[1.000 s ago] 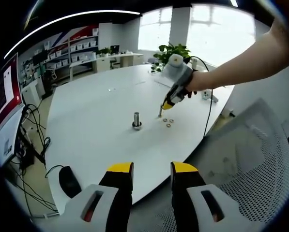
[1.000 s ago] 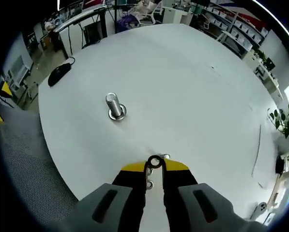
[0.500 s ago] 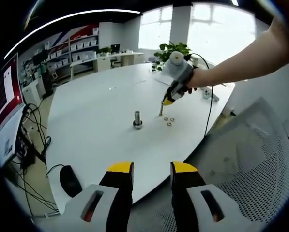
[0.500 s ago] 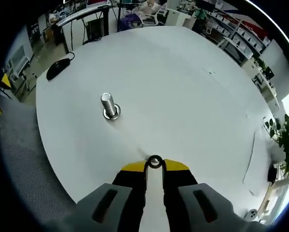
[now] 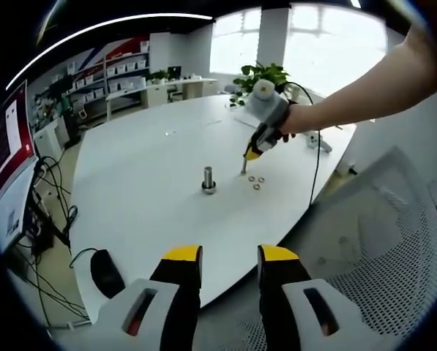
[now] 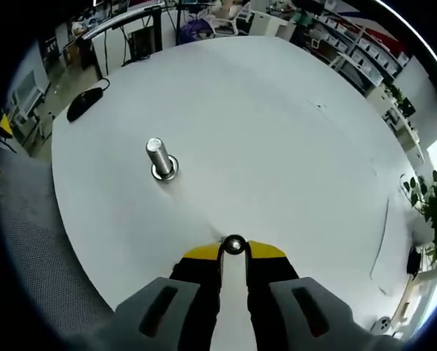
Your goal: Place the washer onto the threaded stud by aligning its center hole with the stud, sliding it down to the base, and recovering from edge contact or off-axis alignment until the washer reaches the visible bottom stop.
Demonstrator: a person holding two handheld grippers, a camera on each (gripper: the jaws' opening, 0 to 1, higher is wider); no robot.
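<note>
Compared with a second ago, the right gripper (image 6: 234,252) has lifted clear of the worktop (image 6: 277,131), its jaws pinching the washer (image 6: 234,244) at their tips. The threaded stud (image 6: 158,156) stands upright well apart, nearer the worktop's edge. Two spare washers (image 5: 255,182) lie beside it. The left gripper (image 5: 230,259) hangs off the worktop, jaws parted and empty.

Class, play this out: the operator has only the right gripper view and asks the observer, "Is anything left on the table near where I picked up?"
Observer: Yes, two spare washers lie on the table below the right gripper.
Operator: Where is the left gripper?
Observer: The left gripper hangs open past the table's near edge, holding nothing.
Operator: What lies near it?
Observer: A black mouse sits at the table edge.
</note>
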